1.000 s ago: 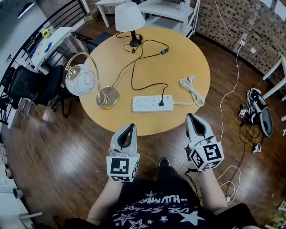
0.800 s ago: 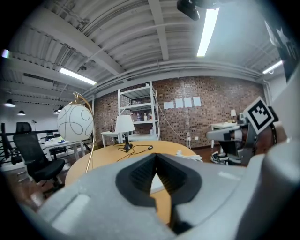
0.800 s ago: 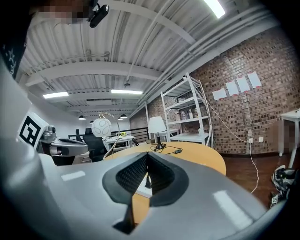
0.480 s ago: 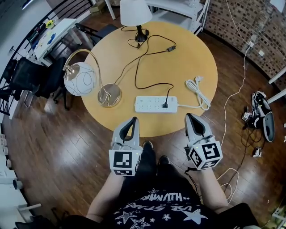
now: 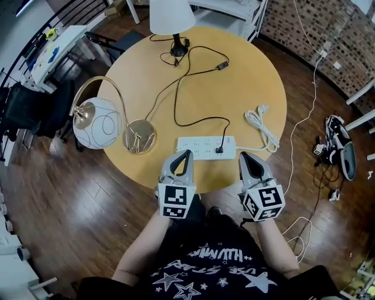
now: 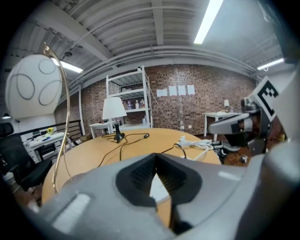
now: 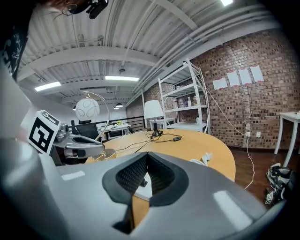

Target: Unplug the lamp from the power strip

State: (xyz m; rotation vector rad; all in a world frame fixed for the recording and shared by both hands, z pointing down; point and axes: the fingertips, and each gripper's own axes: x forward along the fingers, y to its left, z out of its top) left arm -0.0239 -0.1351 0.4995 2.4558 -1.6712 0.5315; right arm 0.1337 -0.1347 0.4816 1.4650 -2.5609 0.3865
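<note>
A white power strip (image 5: 202, 147) lies near the front edge of the round wooden table (image 5: 252, 76). A black plug (image 5: 220, 150) sits in its right end. The plug's black cord (image 5: 176, 94) runs back to a white-shaded lamp (image 5: 171, 14) at the far edge. My left gripper (image 5: 184, 156) is shut and empty at the table's front edge, just in front of the strip. My right gripper (image 5: 246, 158) is also shut and empty, just right of the strip's end. In the left gripper view the lamp (image 6: 114, 108) stands far across the table.
A gold arc lamp with a globe shade (image 5: 96, 123) stands on its round base (image 5: 140, 136) at the table's left. The strip's white coiled cord (image 5: 262, 126) lies at the right. Dark chairs (image 5: 35, 111) stand left, and shoes (image 5: 340, 146) and cables lie on the floor at the right.
Both grippers have moved forward from over the floor to the table's front edge, close to the power strip. Both stayed shut.
</note>
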